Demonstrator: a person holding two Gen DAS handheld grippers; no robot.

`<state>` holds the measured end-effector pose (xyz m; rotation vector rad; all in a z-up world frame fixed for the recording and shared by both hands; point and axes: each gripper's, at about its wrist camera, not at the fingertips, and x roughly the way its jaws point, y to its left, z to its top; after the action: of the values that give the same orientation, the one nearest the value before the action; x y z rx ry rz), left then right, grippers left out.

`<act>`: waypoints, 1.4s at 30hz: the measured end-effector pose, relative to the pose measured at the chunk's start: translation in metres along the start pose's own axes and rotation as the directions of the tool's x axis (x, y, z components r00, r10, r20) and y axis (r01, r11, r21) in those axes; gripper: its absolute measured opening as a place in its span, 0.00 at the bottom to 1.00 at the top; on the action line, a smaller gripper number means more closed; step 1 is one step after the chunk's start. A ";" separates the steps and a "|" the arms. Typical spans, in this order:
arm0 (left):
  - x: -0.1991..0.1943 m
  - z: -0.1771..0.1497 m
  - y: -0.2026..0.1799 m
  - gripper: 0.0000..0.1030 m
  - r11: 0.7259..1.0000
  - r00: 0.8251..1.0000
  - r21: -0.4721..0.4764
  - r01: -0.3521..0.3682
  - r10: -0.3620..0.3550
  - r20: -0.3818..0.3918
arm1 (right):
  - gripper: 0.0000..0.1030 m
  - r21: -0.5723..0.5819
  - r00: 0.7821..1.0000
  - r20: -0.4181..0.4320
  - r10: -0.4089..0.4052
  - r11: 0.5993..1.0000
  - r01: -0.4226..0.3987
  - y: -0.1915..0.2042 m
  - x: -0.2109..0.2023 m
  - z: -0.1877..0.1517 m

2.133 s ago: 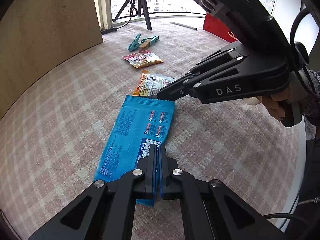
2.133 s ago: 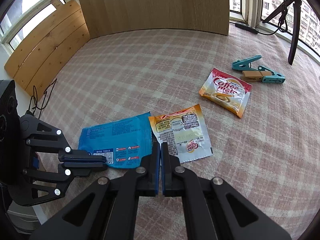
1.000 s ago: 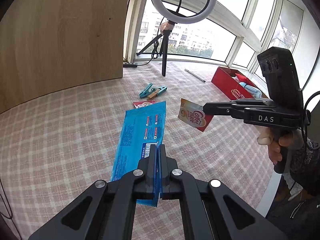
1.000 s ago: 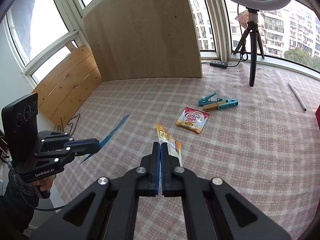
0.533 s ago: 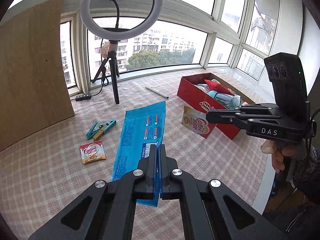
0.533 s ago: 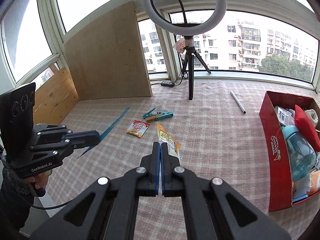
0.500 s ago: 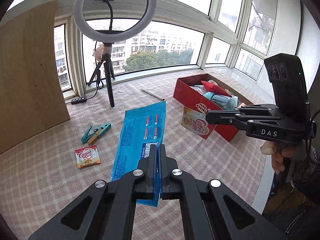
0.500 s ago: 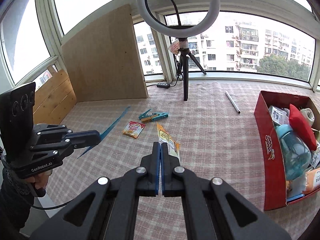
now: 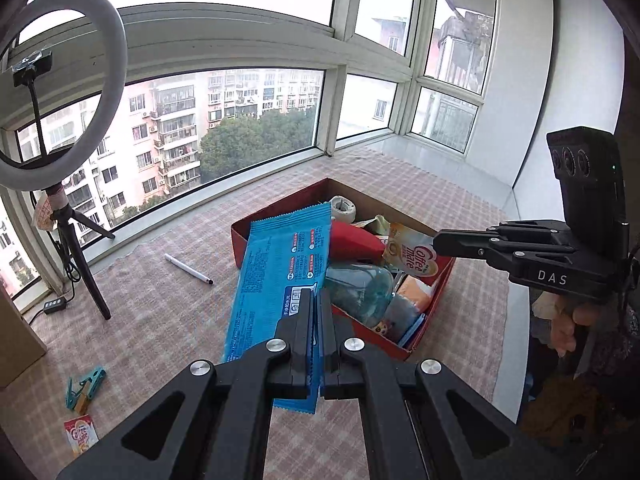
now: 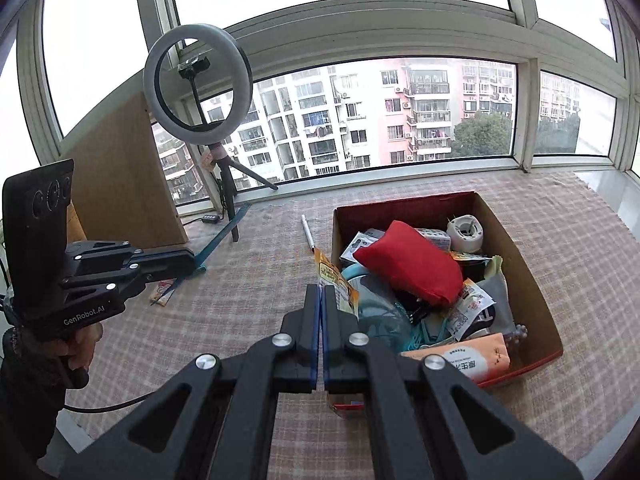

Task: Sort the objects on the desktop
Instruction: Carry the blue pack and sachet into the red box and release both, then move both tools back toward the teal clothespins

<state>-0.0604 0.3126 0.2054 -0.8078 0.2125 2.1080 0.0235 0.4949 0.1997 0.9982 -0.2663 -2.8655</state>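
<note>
The left gripper (image 9: 319, 300) has its fingers clamped on the lower end of a long blue packet (image 9: 282, 280), which is held up off the tabletop (image 9: 168, 320); in the left wrist view its upper end overlaps the near-left part of the red cardboard box (image 9: 420, 332). In the right wrist view that same packet (image 10: 224, 236) shows edge-on, sticking out from the left gripper (image 10: 192, 258), to the left of the box (image 10: 532, 280).

The right gripper (image 10: 321, 300) has its fingers pressed together on a Coffee-mate sachet (image 10: 334, 276). The sachet (image 9: 412, 254) hangs in the air over the box, above the jumble inside.

The box sits on the checked pink cloth covering the tabletop and holds a red pouch (image 10: 412, 266), a pale blue bottle (image 9: 360, 284), a white tape roll (image 10: 464, 234), an orange tissue pack (image 10: 468, 360) and several small wrappers.

On the cloth outside the box lie a white pen (image 9: 188, 268), 1 more Coffee-mate sachet (image 9: 82, 436) and a small cluster of teal clothespins (image 9: 86, 386) just beside it. A ring light (image 9: 60, 92) on a tripod stands near the window, with a wooden board (image 10: 120, 176) leaning beside it. A hand (image 9: 568, 320) grips the right gripper's handle.
</note>
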 end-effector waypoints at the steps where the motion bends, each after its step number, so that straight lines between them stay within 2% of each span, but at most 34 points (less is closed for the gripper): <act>1: 0.009 0.008 -0.006 0.01 1.000 1.000 0.010 0.003 -0.003 -0.001 | 0.01 0.010 1.000 0.003 -0.010 1.000 0.010 -0.012 -0.001 0.002; 6: 0.053 0.042 -0.031 0.01 0.998 1.000 0.058 0.020 -0.020 -0.015 | 0.01 0.048 0.999 0.003 -0.046 0.998 0.046 -0.061 0.001 0.008; 13: 0.110 0.078 -0.049 0.01 0.994 0.999 0.102 0.030 -0.026 -0.037 | 0.01 0.078 0.998 -0.004 -0.059 0.995 0.059 -0.102 0.014 0.017; 15: 0.123 0.089 -0.050 0.02 0.995 1.000 0.098 0.019 -0.018 -0.012 | 0.01 0.086 0.998 0.001 -0.065 0.994 0.065 -0.111 0.020 0.021; 17: 0.137 0.100 -0.046 0.17 0.998 1.000 0.066 -0.003 0.003 -0.008 | 0.05 0.122 0.998 0.014 -0.066 0.990 0.064 -0.121 0.024 0.025; 18: 0.141 0.102 -0.045 0.42 0.998 1.000 0.059 -0.011 0.011 -0.010 | 0.23 0.149 0.998 0.018 -0.066 0.987 0.063 -0.126 0.026 0.026; 19: 0.144 0.103 -0.043 0.51 0.998 1.000 0.055 -0.018 0.018 -0.009 | 0.38 0.176 0.997 0.023 -0.067 0.982 0.062 -0.131 0.028 0.027; 20: 0.147 0.104 -0.042 0.49 0.998 1.000 0.052 -0.025 0.025 -0.009 | 0.68 0.203 0.997 0.027 -0.068 0.977 0.061 -0.137 0.030 0.028; 21: 0.149 0.105 -0.040 0.48 0.998 0.999 0.048 -0.032 0.032 -0.008 | 0.74 0.229 0.997 0.033 -0.069 0.971 0.060 -0.142 0.031 0.029; 23: 0.152 0.102 -0.037 0.48 0.999 0.999 0.045 -0.029 0.030 -0.017 | 0.74 0.247 0.995 0.052 -0.083 0.967 0.068 -0.147 0.031 0.028; 28: 0.148 0.093 -0.031 0.48 0.999 0.999 0.027 -0.025 0.026 -0.032 | 0.74 0.236 0.994 0.012 -0.108 0.966 0.103 -0.150 0.038 0.027; 36: 0.126 0.082 -0.029 0.50 0.999 0.999 0.009 -0.039 0.039 -0.034 | 0.74 0.212 0.989 -0.005 -0.147 0.967 0.145 -0.133 0.032 0.021; 42: 0.093 0.068 -0.028 0.50 0.996 0.996 0.002 -0.092 0.092 -0.016 | 0.74 0.192 0.989 0.018 -0.147 0.971 0.140 -0.113 0.019 0.021</act>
<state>-0.1117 0.4198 0.2045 -0.8290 0.2645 2.1875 -0.0083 0.6054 0.1823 1.0431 -0.4991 -3.0351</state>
